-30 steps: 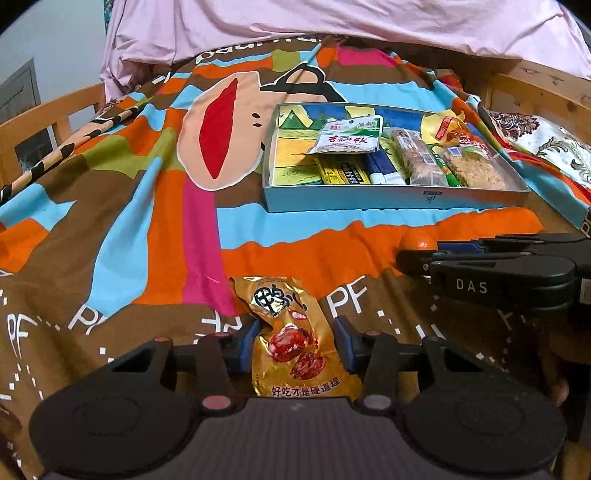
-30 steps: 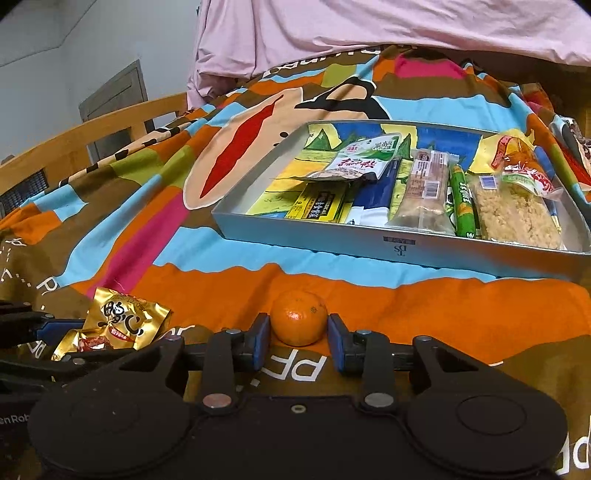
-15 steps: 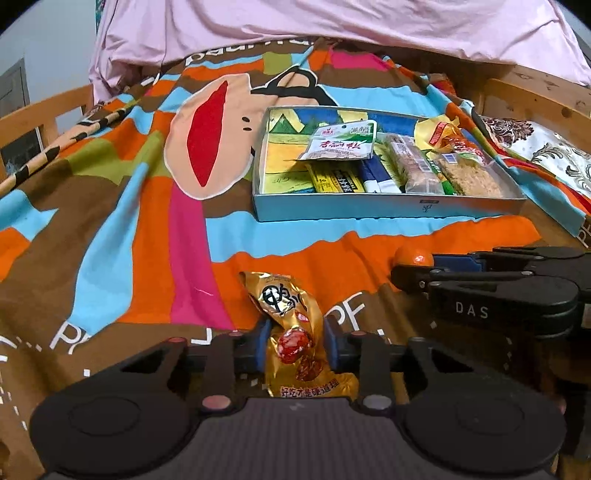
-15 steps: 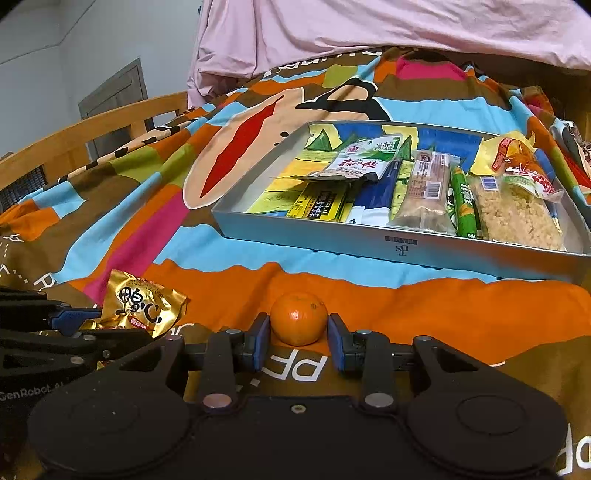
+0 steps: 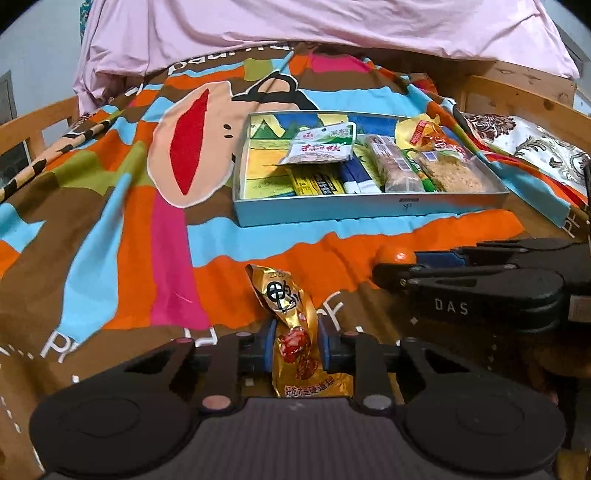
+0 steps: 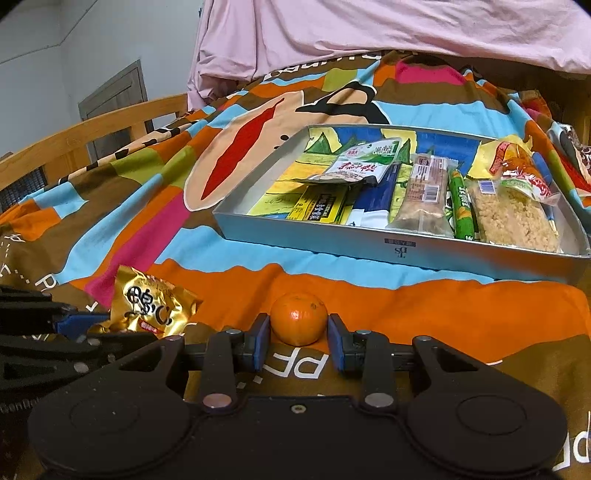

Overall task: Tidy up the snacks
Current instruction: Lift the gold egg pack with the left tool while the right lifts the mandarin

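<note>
My left gripper [image 5: 295,341] is shut on a gold snack packet [image 5: 291,325], crumpled between the blue pads and lifted at its far end. The packet also shows in the right wrist view [image 6: 151,302]. My right gripper [image 6: 298,338] stands around a small orange [image 6: 299,318] on the blanket; its pads are at the orange's sides with slight gaps. The orange shows in the left wrist view [image 5: 396,254] beside the right gripper [image 5: 391,266]. A grey tray [image 5: 369,210] with several packaged snacks lies beyond, also in the right wrist view [image 6: 399,251].
A colourful striped blanket [image 5: 129,206] covers the bed. A pink sheet [image 5: 314,29] hangs at the back. A wooden rail [image 6: 92,140] runs along the left; a wooden frame [image 5: 517,92] and patterned pillow [image 5: 528,144] are at the right.
My left gripper closed on the gold packet, squeezing it narrow and raising it off the blanket. The right gripper and the orange stayed where they were.
</note>
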Available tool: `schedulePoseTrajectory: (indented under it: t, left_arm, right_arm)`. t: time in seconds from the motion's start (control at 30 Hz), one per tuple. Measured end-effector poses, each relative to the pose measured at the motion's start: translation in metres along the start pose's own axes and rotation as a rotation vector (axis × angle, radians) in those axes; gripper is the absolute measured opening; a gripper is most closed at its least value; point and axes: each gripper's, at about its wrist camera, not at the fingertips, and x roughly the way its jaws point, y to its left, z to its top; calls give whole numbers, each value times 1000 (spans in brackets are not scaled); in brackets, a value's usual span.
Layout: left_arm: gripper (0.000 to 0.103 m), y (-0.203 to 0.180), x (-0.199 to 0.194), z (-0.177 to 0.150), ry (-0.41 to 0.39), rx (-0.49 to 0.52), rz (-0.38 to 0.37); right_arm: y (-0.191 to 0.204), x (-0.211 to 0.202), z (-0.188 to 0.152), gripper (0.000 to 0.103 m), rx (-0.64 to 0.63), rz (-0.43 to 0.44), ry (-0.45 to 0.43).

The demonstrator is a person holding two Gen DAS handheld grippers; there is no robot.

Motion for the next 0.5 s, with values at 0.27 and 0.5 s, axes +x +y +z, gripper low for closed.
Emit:
schedulePoseTrajectory:
  t: [0.27,0.5]
  left_arm:
    - [24,4,-14,9,-53,-39,17]
    - [24,4,-19,28,-123,-88,1]
  right_arm:
    - [4,-18,4,35,-6,-2,-44]
    - [4,-30,12,35,4,-9,-121]
